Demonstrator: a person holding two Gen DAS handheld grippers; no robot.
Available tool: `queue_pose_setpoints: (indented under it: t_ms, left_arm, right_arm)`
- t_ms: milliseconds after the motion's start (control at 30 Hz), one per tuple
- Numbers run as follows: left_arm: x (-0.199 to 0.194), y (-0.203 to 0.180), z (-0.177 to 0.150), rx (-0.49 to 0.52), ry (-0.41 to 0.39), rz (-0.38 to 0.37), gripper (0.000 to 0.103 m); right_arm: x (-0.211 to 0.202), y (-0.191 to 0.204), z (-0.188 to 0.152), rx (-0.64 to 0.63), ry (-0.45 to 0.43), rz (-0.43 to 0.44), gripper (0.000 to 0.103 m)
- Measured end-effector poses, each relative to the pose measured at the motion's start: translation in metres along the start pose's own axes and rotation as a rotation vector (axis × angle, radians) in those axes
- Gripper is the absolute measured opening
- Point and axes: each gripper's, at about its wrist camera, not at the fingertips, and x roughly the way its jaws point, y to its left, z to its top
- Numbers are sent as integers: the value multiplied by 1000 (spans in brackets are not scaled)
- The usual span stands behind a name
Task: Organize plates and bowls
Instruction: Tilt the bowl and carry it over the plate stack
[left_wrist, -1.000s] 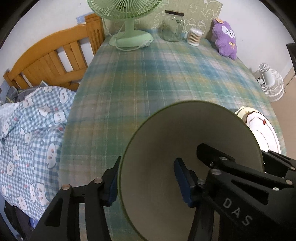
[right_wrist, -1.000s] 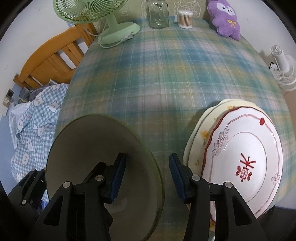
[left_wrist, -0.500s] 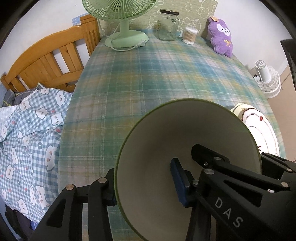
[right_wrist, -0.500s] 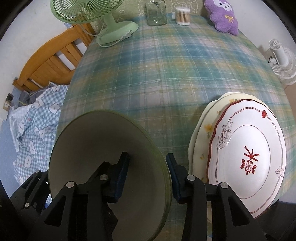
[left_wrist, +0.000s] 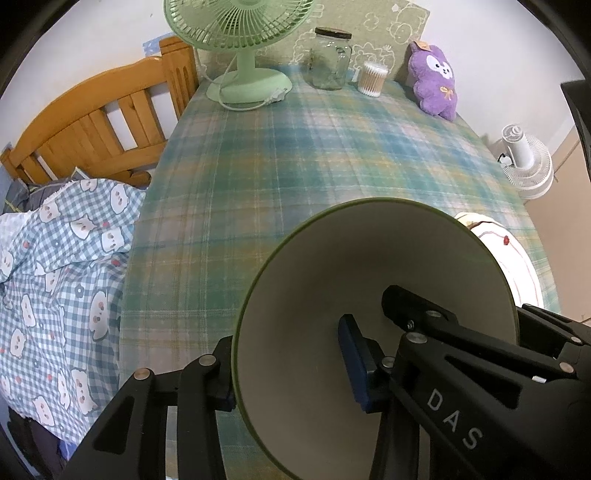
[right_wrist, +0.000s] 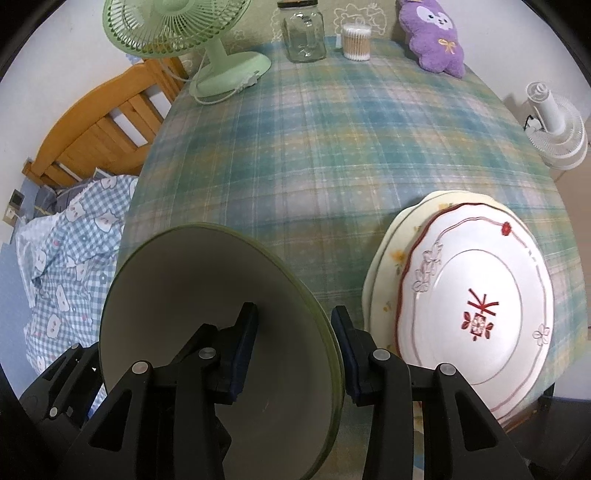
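Observation:
A green-rimmed bowl (left_wrist: 332, 295) with a pale inside is held above the checked tablecloth by both grippers. My left gripper (left_wrist: 288, 365) straddles its left rim, one finger inside and one outside. My right gripper (right_wrist: 293, 349) straddles its right rim (right_wrist: 325, 325) the same way; the bowl also shows in the right wrist view (right_wrist: 192, 295). To the right lie two stacked plates: a white plate with red trim and a red motif (right_wrist: 476, 314) on a cream flowered plate (right_wrist: 391, 251). Their edge shows in the left wrist view (left_wrist: 517, 266).
At the table's far edge stand a green desk fan (left_wrist: 247, 48), a glass jar (left_wrist: 328, 59), a tub of cotton swabs (left_wrist: 372, 78) and a purple plush toy (left_wrist: 436, 81). A wooden bed frame (left_wrist: 96, 122) and checked bedding (left_wrist: 55, 266) lie left. A white floor fan (left_wrist: 524, 158) stands right.
The right gripper's jaws have closed in on the bowl's right rim. Both grippers and the bowl have shifted slightly over the table. The plates have not moved.

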Motion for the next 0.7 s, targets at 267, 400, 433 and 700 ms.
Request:
queue_pose_setpoints:
  t_ms: [267,400,433,700]
  left_arm:
    - [-23,-13,13,5,-55,0,44]
    - [-32,-22,18,2,-81,7,44]
    - [-33,-24,19,0,-87,7,44]
    - [-44,-55,29,-10,-126,22,44]
  right_arm:
    - [-29,-7,11,5,-61,1,44]
    - [-40,-14,16,-2,-87,6,44]
    - [-44,-18,17,-4,-95,7,44]
    - [-64,-44,29,-25,-129,16,44]
